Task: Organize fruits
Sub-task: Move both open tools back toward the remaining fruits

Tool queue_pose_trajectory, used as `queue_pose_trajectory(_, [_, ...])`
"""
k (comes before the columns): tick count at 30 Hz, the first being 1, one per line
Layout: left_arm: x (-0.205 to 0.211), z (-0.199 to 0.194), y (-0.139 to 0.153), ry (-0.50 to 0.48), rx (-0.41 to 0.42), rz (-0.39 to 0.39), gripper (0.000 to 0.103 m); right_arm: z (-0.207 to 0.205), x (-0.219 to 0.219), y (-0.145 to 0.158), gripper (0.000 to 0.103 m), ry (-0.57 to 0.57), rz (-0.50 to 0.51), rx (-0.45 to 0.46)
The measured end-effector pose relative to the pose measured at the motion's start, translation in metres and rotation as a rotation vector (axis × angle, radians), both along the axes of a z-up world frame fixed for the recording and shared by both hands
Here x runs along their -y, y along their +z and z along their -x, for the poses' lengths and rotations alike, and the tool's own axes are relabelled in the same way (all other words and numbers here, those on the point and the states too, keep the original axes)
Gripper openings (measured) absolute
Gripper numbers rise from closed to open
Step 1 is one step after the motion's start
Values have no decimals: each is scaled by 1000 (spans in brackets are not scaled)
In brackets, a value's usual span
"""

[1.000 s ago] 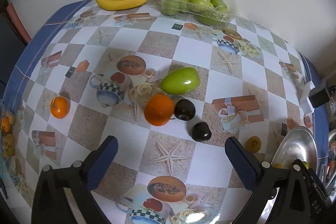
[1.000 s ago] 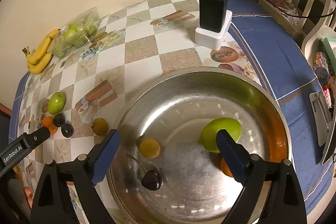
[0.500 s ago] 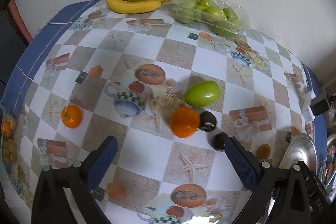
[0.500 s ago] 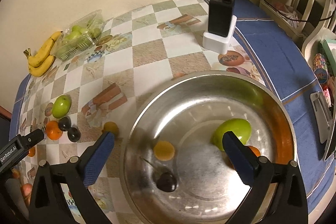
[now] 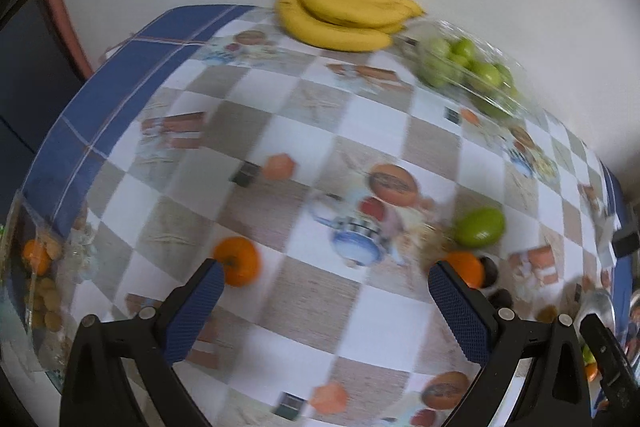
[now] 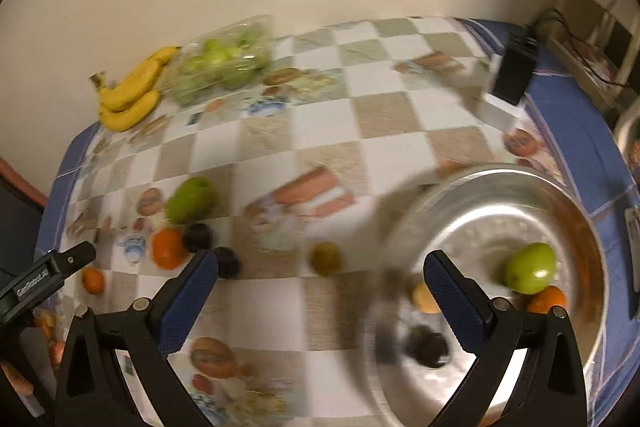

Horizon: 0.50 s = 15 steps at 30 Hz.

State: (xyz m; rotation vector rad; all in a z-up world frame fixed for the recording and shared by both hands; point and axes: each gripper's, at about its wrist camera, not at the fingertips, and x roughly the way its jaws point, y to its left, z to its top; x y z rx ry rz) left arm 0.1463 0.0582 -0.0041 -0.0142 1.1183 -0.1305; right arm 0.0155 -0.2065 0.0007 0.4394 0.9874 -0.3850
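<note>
hovering left gripper (image 5: 324, 301), jaws wide, empty

Yellow bananas (image 5: 344, 15) on a checkered tablecloth (image 5: 280, 131) (blue-bordered), silver bowl (image 6: 520, 187).

Bare tablecloth (image 5: 320, 307) beside small orange (image 5: 238, 261)

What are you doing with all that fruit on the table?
A person is sorting fruit with a gripper in each hand. Right now both the left gripper and the right gripper are open and carry nothing. The metal bowl already has a green fruit, an orange, a small yellow fruit and a dark one inside. On the checkered tablecloth outside it lie another green fruit, oranges, dark plums, the bananas and a clear pack of green fruit.
</note>
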Motion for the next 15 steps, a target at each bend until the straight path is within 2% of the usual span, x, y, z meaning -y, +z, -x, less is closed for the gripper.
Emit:
queue_pose_trajectory(8, [-54, -15, -1, 90, 9, 8, 103, -24, -39, -8, 102, 77, -8, 1])
queue_pose_trajectory(15, [-76, -25, -12, 107, -14, 31, 103, -40, -56, -24, 102, 102, -9, -42])
